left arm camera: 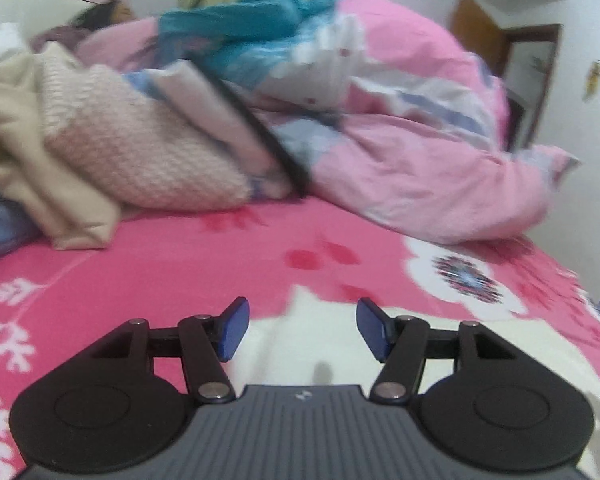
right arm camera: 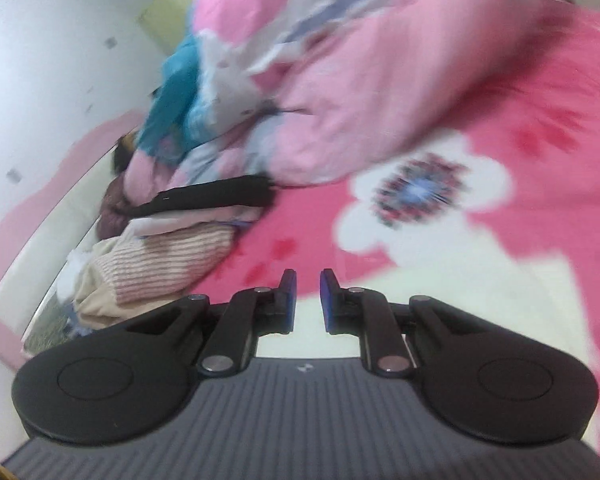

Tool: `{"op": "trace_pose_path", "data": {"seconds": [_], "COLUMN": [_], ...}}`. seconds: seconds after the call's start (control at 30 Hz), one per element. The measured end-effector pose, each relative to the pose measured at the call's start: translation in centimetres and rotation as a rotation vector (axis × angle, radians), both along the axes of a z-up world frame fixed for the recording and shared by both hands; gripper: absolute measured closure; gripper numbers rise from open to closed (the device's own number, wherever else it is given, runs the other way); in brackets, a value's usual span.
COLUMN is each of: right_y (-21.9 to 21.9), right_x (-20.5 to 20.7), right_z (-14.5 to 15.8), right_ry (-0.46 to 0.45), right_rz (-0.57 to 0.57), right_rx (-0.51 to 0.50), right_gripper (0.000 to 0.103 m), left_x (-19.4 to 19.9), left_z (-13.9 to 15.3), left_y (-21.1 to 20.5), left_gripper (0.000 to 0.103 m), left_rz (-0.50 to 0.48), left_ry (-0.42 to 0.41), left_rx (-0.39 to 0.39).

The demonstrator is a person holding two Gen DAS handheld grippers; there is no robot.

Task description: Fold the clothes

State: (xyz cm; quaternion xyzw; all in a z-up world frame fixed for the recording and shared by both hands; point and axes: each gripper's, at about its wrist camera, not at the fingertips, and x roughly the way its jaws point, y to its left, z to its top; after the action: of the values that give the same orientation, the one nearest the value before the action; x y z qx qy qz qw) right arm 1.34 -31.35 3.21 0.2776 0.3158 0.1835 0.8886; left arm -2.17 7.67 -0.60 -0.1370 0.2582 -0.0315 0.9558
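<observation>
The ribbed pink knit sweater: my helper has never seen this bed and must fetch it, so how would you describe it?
Start at the big crumpled pink quilt heaped on the pink flowered bedsheet. Beside it lies a small pile of clothes; the ribbed pink knit sweater sits in it, between a smooth beige garment and a black-edged garment. Only it has a chunky ribbed knit.

Hot-pink bedsheet with white flowers; pale pink quilt; pink-and-cream ribbed knit; beige garment; teal cloth.

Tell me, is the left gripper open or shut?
Open: the left gripper shows a wide gap between its blue pads, nothing held.
</observation>
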Motion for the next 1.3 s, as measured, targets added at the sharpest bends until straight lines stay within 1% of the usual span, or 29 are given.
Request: {"op": "trace_pose_path", "data": {"seconds": [0.1,0.17,0.27,0.33,0.4,0.43,0.47,0.5,0.57,0.6,0.63,0.7,0.77,0.97,1.0,1.03,1.1,1.13,1.2,1.23,1.27,1.3], "right_y": [-2.1,-2.7,-3.2,-3.1,-3.7,-5.0,-6.4,-7.7,-10.4,-11.7,-13.1,-14.5,-14.8,-9.4,-8.5,-8.1,-8.9,-9.3,-12.0,-13.3,-14.6,-15.0], "right_x": [-1.2,-0.4,1.6,3.6,5.0,4.9,4.7,4.5,4.2,4.0,3.8,1.9,0.0,-4.9,-5.4,-5.8,-6.6,-7.1,-8.9,-9.9,-10.8,-11.8], "right_z": [-3.5,-5.1,-7.1,-8.0,-8.9,-9.0,-9.2,-9.3,-9.5,-9.7,-9.8,-8.8,-8.1,-7.7,-8.2,-8.8,-10.0,-10.6,-11.1,-11.3,-11.5,-10.9], "right_ry": [0.03,0.054,0.079,0.104,0.137,0.137,0.137,0.137,0.138,0.138,0.138,0.093,0.058,-0.016,-0.008,0.0,0.034,0.052,0.054,0.055,0.057,0.042], "right_rz": [-0.058,-0.061,-0.035,-0.02,-0.04,-0.083,-0.125,-0.168,-0.252,-0.295,-0.337,-0.399,-0.387,-0.148,-0.104,-0.09,-0.157,-0.191,-0.321,-0.386,-0.451,-0.483], "right_rx": [0.026,0.063,0.122,0.136,0.116,0.118,0.121,0.123,0.127,0.129,0.131,0.111,0.154,0.276,0.295,0.299,0.283,0.276,0.311,0.328,0.345,0.317], "right_gripper": [0.09,0.09,0.09,0.09,0.09,0.092,0.1,0.103,0.103,0.098,0.098,0.098,0.098,0.097,0.097,0.097,0.098,0.1,0.1,0.096,0.096,0.096], "left_x": [0.1,0.5,1.6,1.9,1.7,1.7,1.6,1.5,1.3,1.2,1.2,1.2,1.1,1.0,1.0,1.0,1.0,1.0,1.0,0.9,0.9,0.9], "left_z": [0.2,-0.3,-1.8,-2.4,-2.5,-2.6,-2.6,-2.7,-2.8,-2.8,-2.8,-2.9,-3.0,-3.0,-3.0,-3.0,-3.1,-3.1,-3.2,-3.3,-3.3,-3.3], "left_y": [-1.9,-3.2,-4.4,-4.7,-4.8,-4.8,-4.9,-4.9,-4.9,-5.0,-5.0,-5.0,-5.0,-4.7,-4.6,-4.5,-4.2,-4.0,-3.7,-3.6,-3.5,-3.4], "left_gripper": [0.042,0.042,0.043,0.043,0.043,0.043,0.043,0.043,0.043,0.043,0.043,0.042,0.042,0.042,0.042,0.042,0.042,0.042,0.042,0.042,0.042,0.042], "left_rz": [-0.089,-0.125,-0.118,-0.103,-0.097,-0.096,-0.096,-0.098,-0.102,-0.105,-0.108,-0.112,-0.112,-0.112,-0.113,-0.114,-0.115,-0.115,-0.114,-0.114,-0.114,-0.113], "left_ry": [0.027,0.052,0.1,0.098,0.088,0.085,0.082,0.078,0.07,0.067,0.063,0.056,0.053,0.049,0.049,0.047,0.044,0.041,0.035,0.033,0.031,0.029], "left_rx": [-0.01,0.003,0.041,0.077,0.092,0.095,0.098,0.104,0.115,0.12,0.124,0.126,0.122,0.099,0.095,0.085,0.065,0.054,0.034,0.026,0.019,0.015]}}
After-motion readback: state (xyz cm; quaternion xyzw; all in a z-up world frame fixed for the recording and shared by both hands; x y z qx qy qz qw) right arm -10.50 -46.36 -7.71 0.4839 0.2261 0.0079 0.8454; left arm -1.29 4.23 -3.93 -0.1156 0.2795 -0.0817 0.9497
